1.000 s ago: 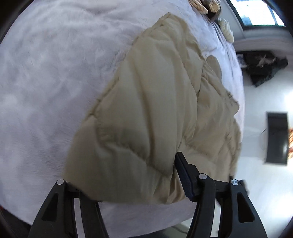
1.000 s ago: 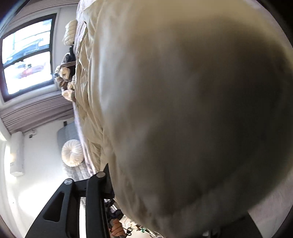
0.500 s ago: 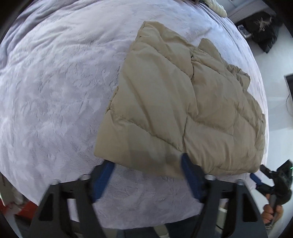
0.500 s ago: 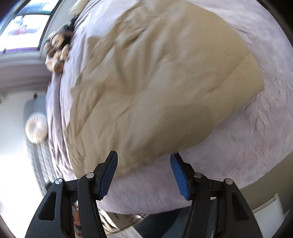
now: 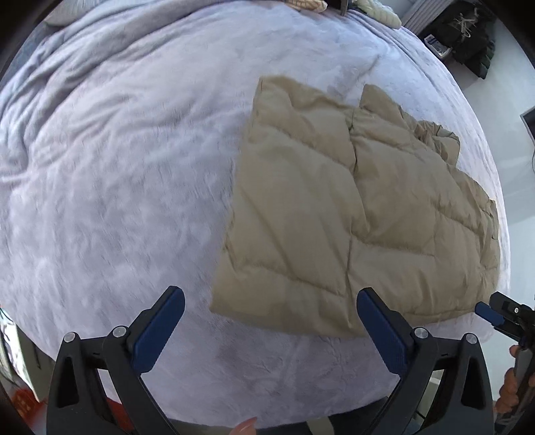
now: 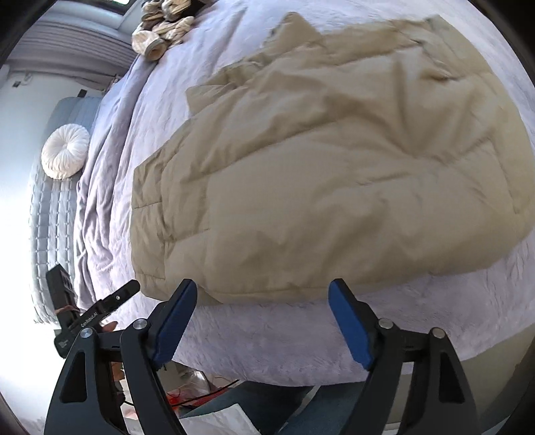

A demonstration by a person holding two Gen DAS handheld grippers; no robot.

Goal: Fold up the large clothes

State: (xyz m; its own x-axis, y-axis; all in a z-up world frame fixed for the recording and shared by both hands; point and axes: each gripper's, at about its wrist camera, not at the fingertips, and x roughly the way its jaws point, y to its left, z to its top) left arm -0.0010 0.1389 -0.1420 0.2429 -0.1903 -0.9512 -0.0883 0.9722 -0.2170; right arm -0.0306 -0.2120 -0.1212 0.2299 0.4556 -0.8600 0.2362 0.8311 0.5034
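A beige quilted puffer jacket (image 5: 351,207) lies folded flat on the pale lilac bed cover (image 5: 117,184). It also shows in the right wrist view (image 6: 334,167). My left gripper (image 5: 271,304) is open and empty, above the bed's near edge, just short of the jacket's near hem. My right gripper (image 6: 262,294) is open and empty, just short of the jacket's near edge. The right gripper shows at the right edge of the left wrist view (image 5: 501,318); the left gripper shows at the lower left of the right wrist view (image 6: 100,308).
Knitted cream items (image 6: 164,30) lie at the far end of the bed. A round white cushion (image 6: 65,155) sits on a grey quilted surface beside the bed. Dark clothes (image 5: 468,36) lie on the floor at the far right.
Both grippers have let go of the jacket, opened and pulled back toward the bed's near edge. The jacket, held up a second ago, now lies flat on the bed.
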